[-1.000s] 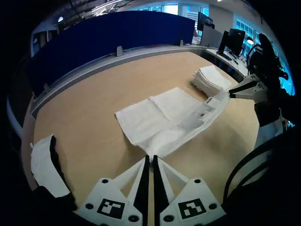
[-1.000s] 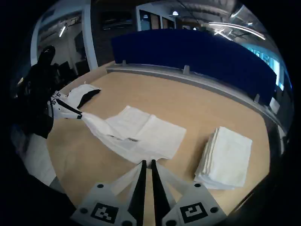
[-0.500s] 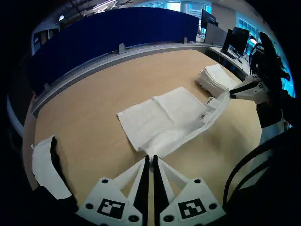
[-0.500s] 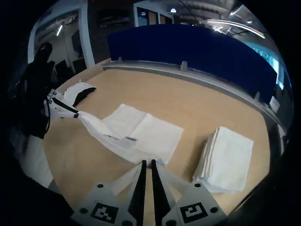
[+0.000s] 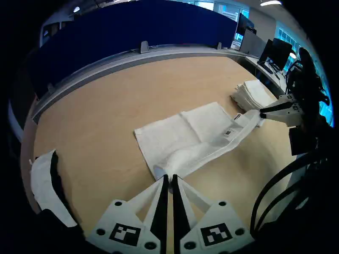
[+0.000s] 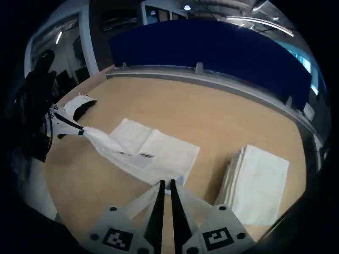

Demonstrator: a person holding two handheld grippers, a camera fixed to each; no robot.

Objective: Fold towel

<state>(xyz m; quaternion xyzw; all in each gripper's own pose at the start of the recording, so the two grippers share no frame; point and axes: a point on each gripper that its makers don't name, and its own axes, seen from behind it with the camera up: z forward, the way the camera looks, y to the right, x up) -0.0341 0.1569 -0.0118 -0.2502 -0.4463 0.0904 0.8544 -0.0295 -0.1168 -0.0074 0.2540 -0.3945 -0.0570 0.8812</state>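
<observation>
The wooden bench (image 5: 106, 110) is broad, with a curved far edge, and a dark blue screen (image 5: 127, 25) stands along its back.

The white towel (image 5: 186, 135) lies near the middle of the bench. Its far part rests flat, with a crease running across it. Its near edge is lifted off the wood and pulled into a long sagging band between the two pairs of tongs. Where it rises the fabric bunches and wrinkles, and it thins to a twisted point at each held corner.

A stack of folded towels (image 6: 258, 178), also white, sits on the bench to the right of the towel and apart from it. A white-and-black cloth (image 5: 42, 190) hangs over the bench edge at the left.

The left tongs (image 5: 170, 180) are clenched on one near corner of the towel. The right tongs (image 6: 165, 184) are clenched on the other near corner.

A small label (image 5: 229, 133) shows on the lifted band, nearer the right tongs.
</observation>
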